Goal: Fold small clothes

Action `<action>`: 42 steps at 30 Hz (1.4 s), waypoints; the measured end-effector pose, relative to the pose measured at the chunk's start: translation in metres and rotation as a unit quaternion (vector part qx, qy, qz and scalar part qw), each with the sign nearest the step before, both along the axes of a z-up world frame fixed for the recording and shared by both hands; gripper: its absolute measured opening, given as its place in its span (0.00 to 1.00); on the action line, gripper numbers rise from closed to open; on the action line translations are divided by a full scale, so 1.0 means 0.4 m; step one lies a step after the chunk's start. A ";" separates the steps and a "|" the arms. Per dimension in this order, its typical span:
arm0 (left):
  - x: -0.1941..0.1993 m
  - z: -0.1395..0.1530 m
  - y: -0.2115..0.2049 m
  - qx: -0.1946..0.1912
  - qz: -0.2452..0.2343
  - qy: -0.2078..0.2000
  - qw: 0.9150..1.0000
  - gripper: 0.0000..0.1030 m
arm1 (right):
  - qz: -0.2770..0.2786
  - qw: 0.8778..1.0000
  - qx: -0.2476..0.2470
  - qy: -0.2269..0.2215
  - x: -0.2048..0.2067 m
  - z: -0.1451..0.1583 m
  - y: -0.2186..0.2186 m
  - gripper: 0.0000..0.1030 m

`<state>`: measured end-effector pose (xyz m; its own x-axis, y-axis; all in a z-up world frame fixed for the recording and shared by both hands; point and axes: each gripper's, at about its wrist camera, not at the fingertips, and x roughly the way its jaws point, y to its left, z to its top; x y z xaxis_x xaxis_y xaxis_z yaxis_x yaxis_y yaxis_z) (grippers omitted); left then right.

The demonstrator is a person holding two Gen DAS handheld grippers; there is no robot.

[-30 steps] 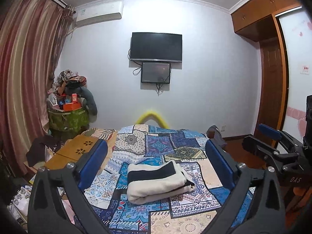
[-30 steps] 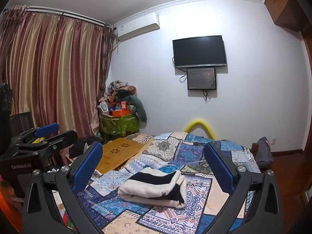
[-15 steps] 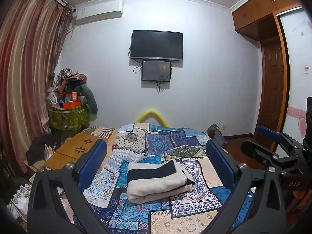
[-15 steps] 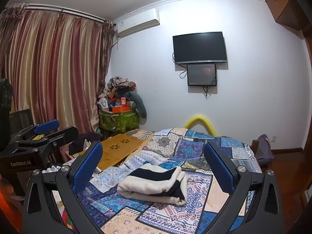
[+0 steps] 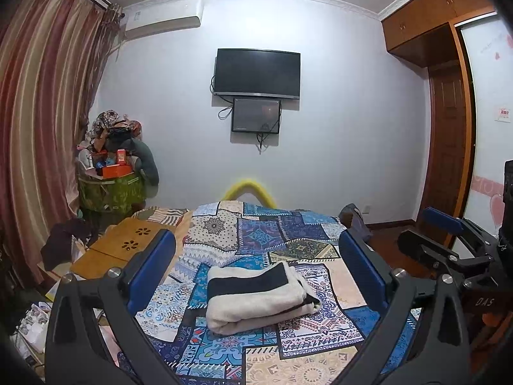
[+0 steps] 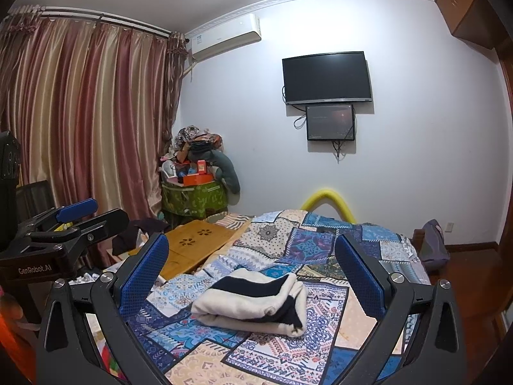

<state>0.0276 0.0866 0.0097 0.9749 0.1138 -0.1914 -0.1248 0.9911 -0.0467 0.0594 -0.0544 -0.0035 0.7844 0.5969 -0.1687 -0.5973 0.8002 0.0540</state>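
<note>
A folded cream garment with a black band (image 5: 256, 298) lies on the patchwork bedspread (image 5: 256, 234); it also shows in the right wrist view (image 6: 253, 304). My left gripper (image 5: 256, 276) is open and empty, held above and short of the garment. My right gripper (image 6: 253, 276) is open and empty too, likewise raised off the garment. Each gripper shows in the other's view: the right gripper at the right edge (image 5: 449, 250), the left gripper at the left edge (image 6: 64, 227).
A wooden lap table (image 5: 128, 243) lies at the bed's left edge. A green bin piled with clutter (image 5: 112, 183) stands in the corner by the curtains. A TV (image 5: 256, 73) hangs on the far wall. A bag (image 6: 433, 247) sits right of the bed. A wooden door (image 5: 449, 160) stands at the right.
Both grippers have lifted and tilted up slightly, so the garment sits a little lower in both views. The garment has not moved.
</note>
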 end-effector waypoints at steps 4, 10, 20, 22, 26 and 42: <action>0.001 -0.001 0.000 0.000 0.000 0.001 1.000 1.00 | -0.001 1.000 0.002 0.001 -0.001 0.003 -0.006 1.00; 0.007 -0.005 0.000 -0.001 -0.005 0.002 1.000 1.00 | -0.002 1.000 0.003 0.002 0.001 0.003 -0.007 1.00; 0.009 -0.008 -0.001 -0.002 -0.011 0.003 1.000 1.00 | -0.002 1.000 0.006 0.002 -0.001 0.010 -0.007 1.00; 0.011 -0.008 -0.001 -0.003 -0.013 0.003 1.000 1.00 | -0.003 1.000 0.006 0.001 -0.001 0.009 -0.006 1.00; 0.009 -0.008 -0.002 -0.008 -0.018 0.002 1.000 1.00 | -0.004 1.000 0.008 0.002 -0.003 0.010 -0.005 1.00; 0.014 -0.009 -0.003 -0.014 -0.027 0.011 0.999 1.00 | -0.006 1.000 0.009 0.006 0.004 0.005 -0.002 1.00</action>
